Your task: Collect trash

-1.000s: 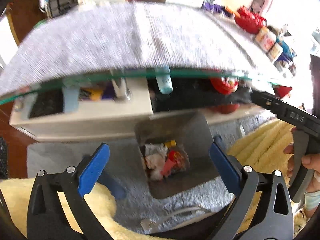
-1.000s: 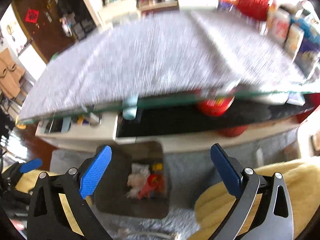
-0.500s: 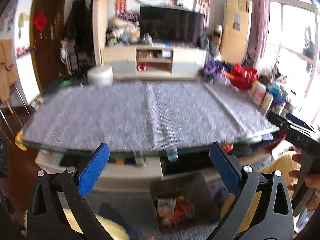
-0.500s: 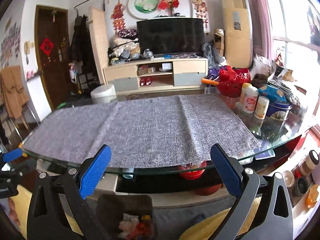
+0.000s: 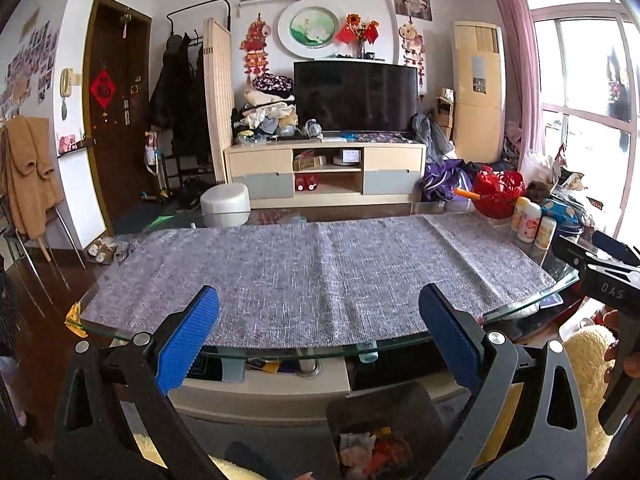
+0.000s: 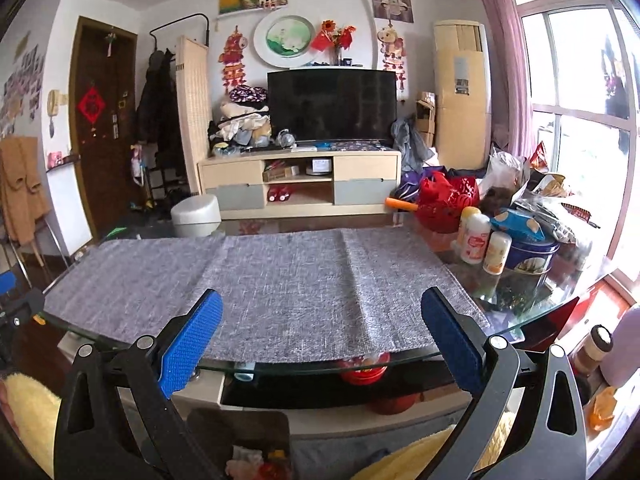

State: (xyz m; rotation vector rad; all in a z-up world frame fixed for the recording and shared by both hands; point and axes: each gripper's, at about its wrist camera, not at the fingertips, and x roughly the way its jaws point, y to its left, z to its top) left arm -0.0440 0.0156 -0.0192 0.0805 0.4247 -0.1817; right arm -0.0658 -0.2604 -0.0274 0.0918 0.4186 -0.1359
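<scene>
Grey bin (image 5: 384,412) of trash (image 5: 372,452) stands mouth-up below both spread, empty grippers, left (image 5: 320,336) and right (image 6: 322,338)

Cloth (image 5: 316,276) on table (image 5: 400,346); bin (image 5: 380,420) below front.

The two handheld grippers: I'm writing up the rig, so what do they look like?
Both look alike: the left gripper and the right gripper each have black angular arms with triangular cut-outs and silver pivot bolts, ending in blue fingers with a fine dotted texture. In the left view the right gripper's black body bears white letters "DAS". No cables or sleeves show.
</scene>
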